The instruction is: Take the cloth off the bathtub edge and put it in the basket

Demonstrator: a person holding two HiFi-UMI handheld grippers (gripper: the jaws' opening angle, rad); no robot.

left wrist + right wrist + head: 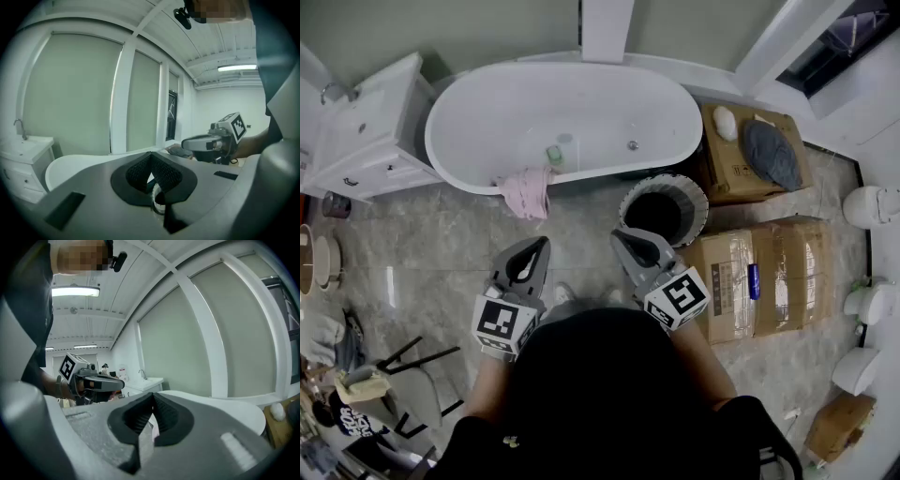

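A pink cloth [527, 190] hangs over the near rim of the white bathtub [562, 117], its end drooping toward the floor. A dark round basket [664, 208] with a ribbed pale rim stands on the floor just right of it, by the tub's near side. My left gripper [540, 244] is held level over the floor a little short of the cloth, shut and empty. My right gripper [621, 236] is beside the basket's near left rim, also shut with nothing in it. In the gripper views, each pair of dark pads [140, 171] [164, 414] meets at the tip.
Two cardboard boxes [769, 281] [750, 150] stand right of the basket, the far one bearing a grey cushion. A white vanity with a sink [366, 131] is left of the tub. White toilets [874, 204] line the right wall. A folding chair [412, 375] is at lower left.
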